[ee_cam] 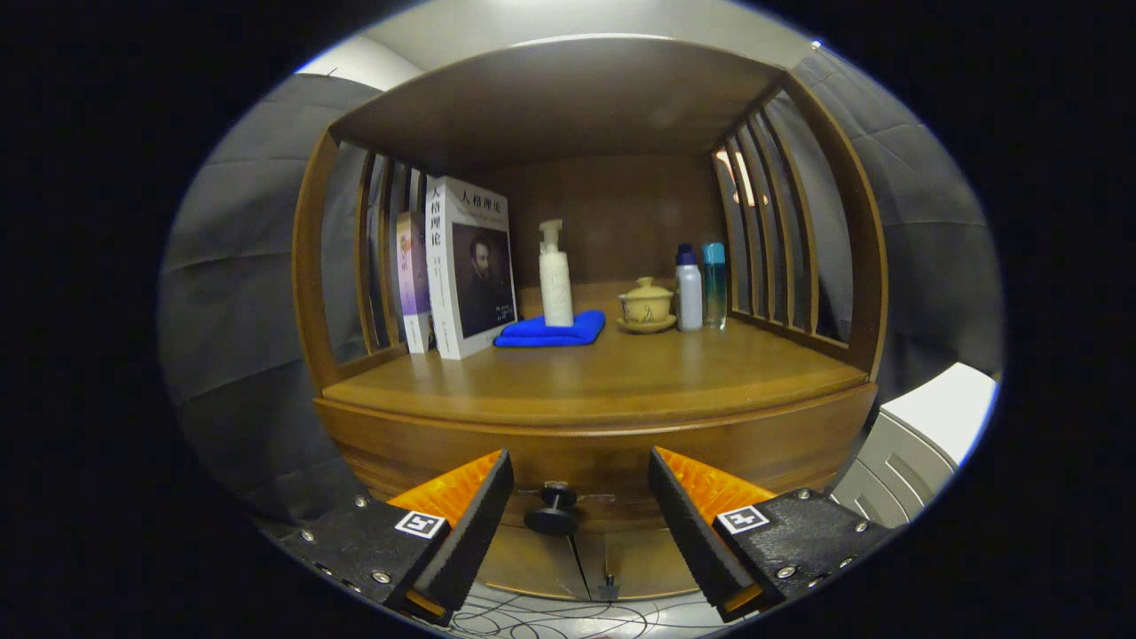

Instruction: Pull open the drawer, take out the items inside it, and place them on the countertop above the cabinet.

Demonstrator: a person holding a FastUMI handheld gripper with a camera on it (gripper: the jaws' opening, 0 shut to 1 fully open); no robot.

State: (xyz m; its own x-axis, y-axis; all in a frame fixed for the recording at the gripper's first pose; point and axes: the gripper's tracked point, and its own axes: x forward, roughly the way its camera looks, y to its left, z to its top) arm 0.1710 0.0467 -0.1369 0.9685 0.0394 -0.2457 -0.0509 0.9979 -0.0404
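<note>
Gripper view: gripper [580, 497] held level, facing the wooden cabinet [586, 444] square on, fingers spread wide apart and gripping nothing. Dark round drawer knob [551, 512] sitting in the gap between the fingers, nearer the left finger than the right, touched by neither. Drawer front [586, 466] closed, flush under the curved front lip of the countertop [603, 377]; contents of the drawer hidden. Below the knob, two lower cabinet doors [586, 559] meeting at a centre seam with a small pull at the bottom. Beyond the fingers, countertop broad and bare across its front half, free room from the lip back to the row of objects. Along the back: two upright books [457, 266] leaning at the left by the slatted side, a folded blue cloth [550, 330] with a white pump bottle [556, 275] standing on it, a lidded yellow cup on a saucer [646, 306] just right of the cloth, then a white bottle [689, 288] and a teal bottle [714, 284] side by side near the right slats. Shelf roof [568, 98] overhanging the whole countertop, slatted walls closing both sides. White appliance [914, 444] standing just beside the cabinet's right flank; grey cloth wall to the left.
</note>
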